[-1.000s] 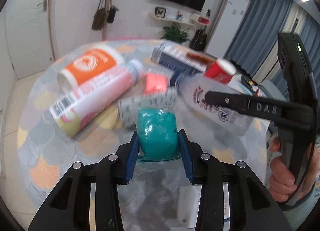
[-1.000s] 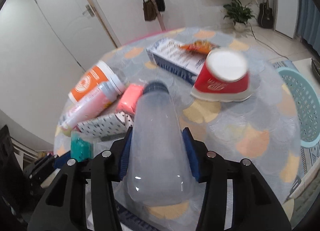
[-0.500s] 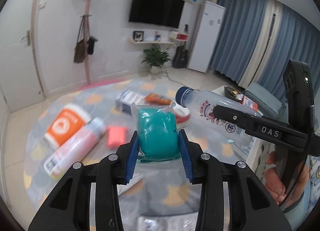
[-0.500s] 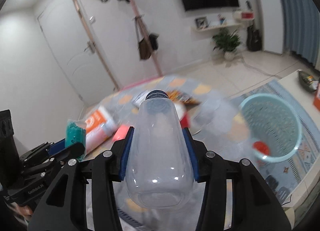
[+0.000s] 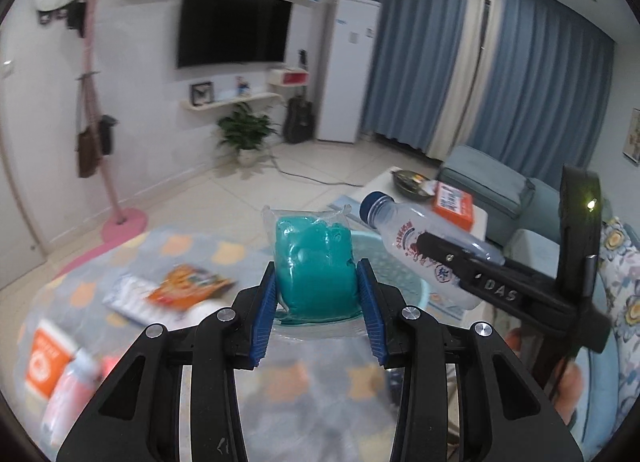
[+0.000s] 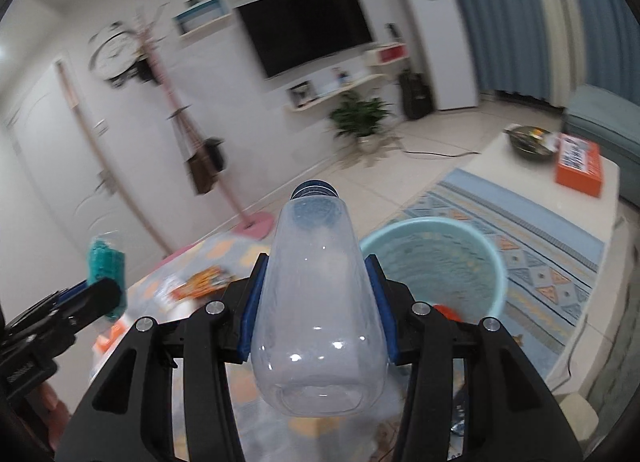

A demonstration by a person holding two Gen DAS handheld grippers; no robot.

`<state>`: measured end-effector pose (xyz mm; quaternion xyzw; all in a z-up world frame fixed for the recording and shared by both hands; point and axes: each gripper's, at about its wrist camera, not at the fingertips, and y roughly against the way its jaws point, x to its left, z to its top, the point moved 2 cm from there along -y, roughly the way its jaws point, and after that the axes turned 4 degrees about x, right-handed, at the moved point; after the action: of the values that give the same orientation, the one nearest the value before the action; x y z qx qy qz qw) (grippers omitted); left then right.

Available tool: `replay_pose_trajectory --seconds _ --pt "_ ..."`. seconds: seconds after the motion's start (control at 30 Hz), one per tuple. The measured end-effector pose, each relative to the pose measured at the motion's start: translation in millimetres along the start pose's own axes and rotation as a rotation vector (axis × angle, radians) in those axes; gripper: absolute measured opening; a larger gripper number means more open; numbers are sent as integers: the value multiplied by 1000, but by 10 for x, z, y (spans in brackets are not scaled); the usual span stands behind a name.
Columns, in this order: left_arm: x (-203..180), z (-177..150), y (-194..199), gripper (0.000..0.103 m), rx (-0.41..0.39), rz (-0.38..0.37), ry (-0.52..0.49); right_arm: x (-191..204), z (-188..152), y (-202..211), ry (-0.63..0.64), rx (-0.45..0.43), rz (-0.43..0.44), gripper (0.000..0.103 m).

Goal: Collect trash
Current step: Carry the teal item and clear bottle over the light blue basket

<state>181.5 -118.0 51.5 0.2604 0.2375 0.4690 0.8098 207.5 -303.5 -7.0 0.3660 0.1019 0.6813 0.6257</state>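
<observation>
Nearest, in the left wrist view: left gripper (image 5: 318, 298) clenched on a teal pack (image 5: 316, 266) in clear wrap, blue pads pressing both sides, pack upright and raised above the table (image 5: 200, 246); in the right wrist view: right gripper (image 6: 316, 308) clamped round an empty clear bottle (image 6: 318, 302), base toward the camera, blue cap pointing away, held in the air; seen from the left, same bottle tilted with cap up-left, label facing out, just right of the teal pack; part of a hand (image 5: 560, 386) visible low on the right behind the gripper handle

Below and left, blurred on the patterned tablecloth: an orange snack wrapper (image 5: 188, 288) lying on a blue-and-white carton (image 5: 128, 296); farther left an orange-labelled tub (image 5: 46, 354) and a pink bottle (image 5: 70, 390) beside it

Beyond the table edge, on the floor: a light-blue basket (image 6: 434, 262), open top, something red (image 6: 450, 312) at its near inner wall; basket standing on a patterned rug (image 6: 532, 262)

Farther right: a low white table (image 6: 560, 198) with an orange box (image 6: 578, 164) and a dish; a blue-grey sofa behind

At the back: pink coat stand (image 5: 100, 110) with bags, wall TV (image 5: 232, 26), potted plant (image 5: 246, 134), white fridge (image 5: 352, 66), blue curtains
</observation>
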Motion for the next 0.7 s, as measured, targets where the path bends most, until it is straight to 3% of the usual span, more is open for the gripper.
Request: replay_pose_trajectory --seconds 0.17,0.47,0.6,0.7 --pt "-179 162 -653 37 95 -124 33 -500 69 -207 -67 -2 -73 44" --pt "-317 90 -1642 38 224 -76 47 -1176 -2 -835 -194 102 -152 44" --pt "-250 -41 -2078 38 341 -149 148 -1371 -112 -1130 -247 166 -184 44" --pt "-251 -132 -2282 38 380 -135 171 -1473 -180 -1324 -285 210 -193 44"
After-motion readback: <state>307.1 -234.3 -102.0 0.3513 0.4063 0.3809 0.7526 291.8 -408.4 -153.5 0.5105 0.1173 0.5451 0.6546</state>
